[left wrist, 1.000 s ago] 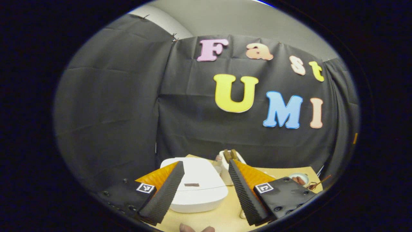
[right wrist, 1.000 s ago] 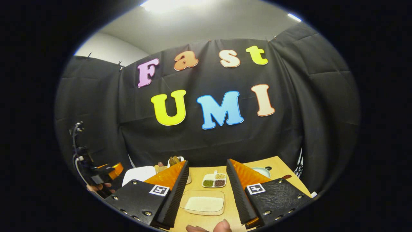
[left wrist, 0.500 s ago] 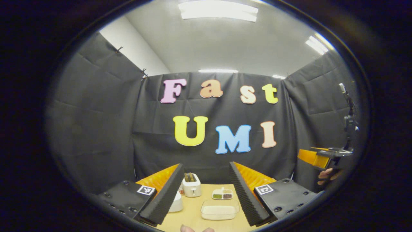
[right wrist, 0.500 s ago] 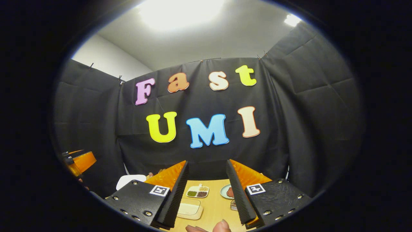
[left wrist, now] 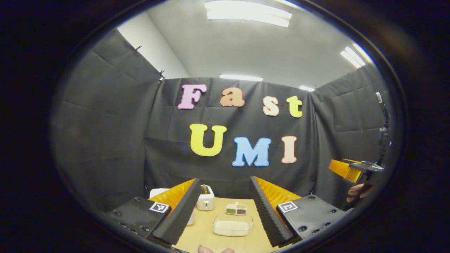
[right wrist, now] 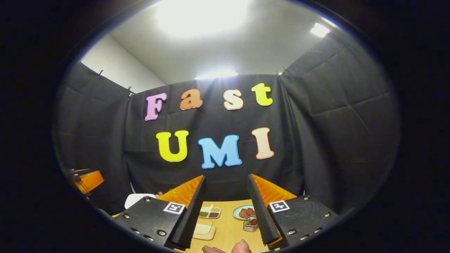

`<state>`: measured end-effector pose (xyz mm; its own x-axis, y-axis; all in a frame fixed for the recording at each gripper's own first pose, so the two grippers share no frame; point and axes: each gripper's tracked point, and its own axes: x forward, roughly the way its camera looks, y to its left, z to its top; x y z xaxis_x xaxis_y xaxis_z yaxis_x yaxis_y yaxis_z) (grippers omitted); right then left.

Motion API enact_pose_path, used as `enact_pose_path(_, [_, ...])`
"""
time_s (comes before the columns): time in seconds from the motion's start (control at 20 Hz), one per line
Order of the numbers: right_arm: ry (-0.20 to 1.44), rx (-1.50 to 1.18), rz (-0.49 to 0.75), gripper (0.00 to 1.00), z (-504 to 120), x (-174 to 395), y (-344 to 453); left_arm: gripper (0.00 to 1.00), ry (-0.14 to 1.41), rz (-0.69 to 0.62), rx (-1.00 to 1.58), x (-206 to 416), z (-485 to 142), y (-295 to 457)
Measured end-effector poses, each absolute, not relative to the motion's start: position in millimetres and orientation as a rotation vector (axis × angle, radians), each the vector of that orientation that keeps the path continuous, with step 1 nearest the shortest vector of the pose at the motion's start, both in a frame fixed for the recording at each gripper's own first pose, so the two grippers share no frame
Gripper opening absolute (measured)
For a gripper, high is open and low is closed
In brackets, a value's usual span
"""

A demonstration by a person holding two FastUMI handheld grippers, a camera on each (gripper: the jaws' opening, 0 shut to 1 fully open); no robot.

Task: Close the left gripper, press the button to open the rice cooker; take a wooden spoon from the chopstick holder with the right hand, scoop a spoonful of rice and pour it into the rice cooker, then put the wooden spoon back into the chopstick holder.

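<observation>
- The worktop [left wrist: 207, 230] is pale wood and sits low in both views, so both cameras are tilted up toward the booth wall and ceiling lights.
- The rice cooker [left wrist: 157, 192] is white and sits at the far left of the worktop, mostly hidden behind the left gripper's finger. In the right gripper view it's a white shape [right wrist: 137, 200] at the left, lid down as far as I can tell.
- The left gripper [left wrist: 221, 207] is held above the near edge, fingers spread wide, nothing between them. It also pokes in at the left of the right gripper view [right wrist: 86, 181].
- The right gripper [right wrist: 225, 207] is wide open too and empty. In the left gripper view it's off to the right [left wrist: 346, 170], with a hand [left wrist: 358, 191] under it.
- A clear tray of rice [left wrist: 232, 225] lies between the left gripper's fingers.
- The chopstick holder [left wrist: 205, 201] is white, just right of the cooker, with a wooden handle sticking up; can't make out the spoon itself.
- A small divided dish [left wrist: 236, 209] of grains sits behind the tray.
- A plate [right wrist: 244, 212] with reddish pieces is in the right gripper view.
- No readable brand anywhere, just square markers on the grippers.
</observation>
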<state>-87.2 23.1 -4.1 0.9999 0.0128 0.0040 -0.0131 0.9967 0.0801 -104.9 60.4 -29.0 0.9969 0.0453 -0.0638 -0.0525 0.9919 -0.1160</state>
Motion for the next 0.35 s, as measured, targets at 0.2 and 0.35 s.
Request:
enact_pose_path(0.2, [0.001,0.071,0.017,0.72,-2,-87,39,0.93,0.05,0.069,-0.112,-111,-27,82])
enact_pose_path(0.35, [-0.002,0.054,0.015,0.72,1,-88,45,0.93,0.049,0.069,-0.131,-103,-33,90])
